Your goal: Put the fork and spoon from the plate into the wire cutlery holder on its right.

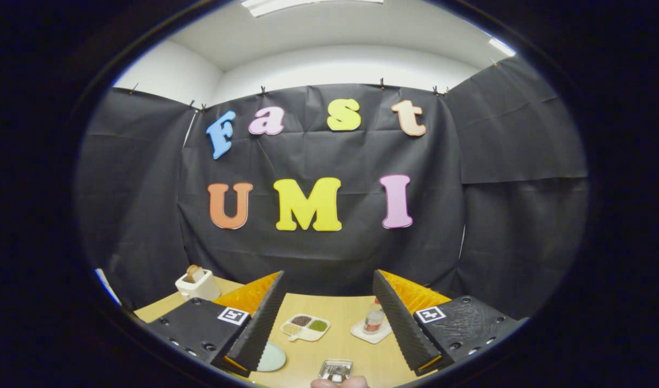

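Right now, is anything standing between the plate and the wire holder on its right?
Nothing visible: bare table separates the plate from the wire holder. The divided dish and the bottle sit farther back. The tool is open, and one finger hides part of the plate.

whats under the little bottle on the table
The bottle stands on a white square coaster, beyond the open gripper, on the wooden table. The coaster's part beneath the bottle is covered.

pale plate (271,357), wire holder (335,370) rightward
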### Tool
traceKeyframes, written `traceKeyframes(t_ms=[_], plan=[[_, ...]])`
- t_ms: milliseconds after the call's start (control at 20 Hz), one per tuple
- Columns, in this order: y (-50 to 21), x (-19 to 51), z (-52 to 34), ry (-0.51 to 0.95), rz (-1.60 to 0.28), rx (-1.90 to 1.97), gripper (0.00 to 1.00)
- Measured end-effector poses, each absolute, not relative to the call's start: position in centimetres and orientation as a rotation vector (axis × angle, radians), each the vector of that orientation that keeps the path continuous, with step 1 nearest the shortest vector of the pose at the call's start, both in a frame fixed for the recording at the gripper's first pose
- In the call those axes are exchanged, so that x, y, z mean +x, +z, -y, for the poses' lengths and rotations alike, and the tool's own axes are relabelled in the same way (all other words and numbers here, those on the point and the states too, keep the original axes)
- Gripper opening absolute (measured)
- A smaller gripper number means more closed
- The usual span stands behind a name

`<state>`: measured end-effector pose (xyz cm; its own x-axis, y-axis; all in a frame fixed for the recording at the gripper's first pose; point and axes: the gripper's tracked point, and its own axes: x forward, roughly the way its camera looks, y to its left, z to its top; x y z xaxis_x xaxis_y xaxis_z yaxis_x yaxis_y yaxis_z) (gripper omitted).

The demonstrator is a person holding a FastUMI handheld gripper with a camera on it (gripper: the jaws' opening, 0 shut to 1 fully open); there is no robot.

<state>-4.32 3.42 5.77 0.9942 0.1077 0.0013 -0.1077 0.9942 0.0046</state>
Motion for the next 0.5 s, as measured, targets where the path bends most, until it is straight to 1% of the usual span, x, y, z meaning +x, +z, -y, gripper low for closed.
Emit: traceKeyframes(t_ms=[500], plan=[[5.81,-4.45,-4.12,0.117,-0.001,0.016,0.96]])
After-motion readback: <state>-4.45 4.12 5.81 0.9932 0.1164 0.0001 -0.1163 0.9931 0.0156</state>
